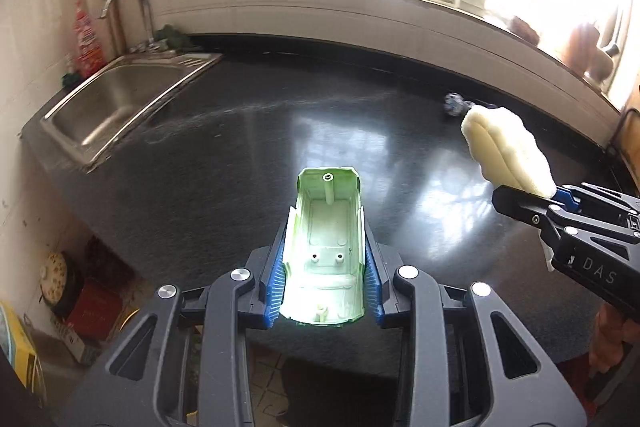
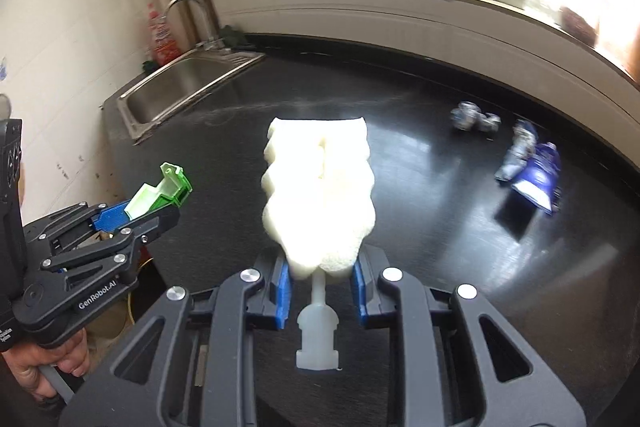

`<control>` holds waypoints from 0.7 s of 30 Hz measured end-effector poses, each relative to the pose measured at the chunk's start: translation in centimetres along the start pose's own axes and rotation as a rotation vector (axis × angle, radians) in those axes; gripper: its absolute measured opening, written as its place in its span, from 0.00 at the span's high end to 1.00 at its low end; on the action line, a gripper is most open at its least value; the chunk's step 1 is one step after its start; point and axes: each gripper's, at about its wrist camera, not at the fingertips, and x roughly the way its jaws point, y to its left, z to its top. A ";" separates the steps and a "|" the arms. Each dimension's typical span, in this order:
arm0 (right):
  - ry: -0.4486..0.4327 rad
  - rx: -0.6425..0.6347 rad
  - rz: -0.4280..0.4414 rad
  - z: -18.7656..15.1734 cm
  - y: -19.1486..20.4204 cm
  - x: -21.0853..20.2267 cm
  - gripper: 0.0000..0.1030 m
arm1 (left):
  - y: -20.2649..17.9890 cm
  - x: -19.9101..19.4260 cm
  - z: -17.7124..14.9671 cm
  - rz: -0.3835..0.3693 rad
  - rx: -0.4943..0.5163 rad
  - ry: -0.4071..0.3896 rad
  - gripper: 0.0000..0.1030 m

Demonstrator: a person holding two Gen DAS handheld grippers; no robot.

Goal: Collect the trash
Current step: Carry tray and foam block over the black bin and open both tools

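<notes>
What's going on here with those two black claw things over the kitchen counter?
A person is clearing trash off a dark kitchen counter with a handheld claw in each hand. The left claw grips a pale green plastic shell; the right claw grips a cream sponge brush head. Both are held above the counter. A crumpled blue wrapper and a crumpled silvery scrap lie on the counter, with a sink at the far left.

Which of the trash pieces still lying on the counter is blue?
The flattened blue wrapper near the counter's right end. The crumpled silvery piece beside it, closer to the window wall, shows no such blue.
</notes>
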 end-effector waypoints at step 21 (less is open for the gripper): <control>0.320 -0.390 0.465 -3.9 30.6 13.8 0.76 | 25.6 -1.3 -18.1 0.303 -0.452 0.171 0.68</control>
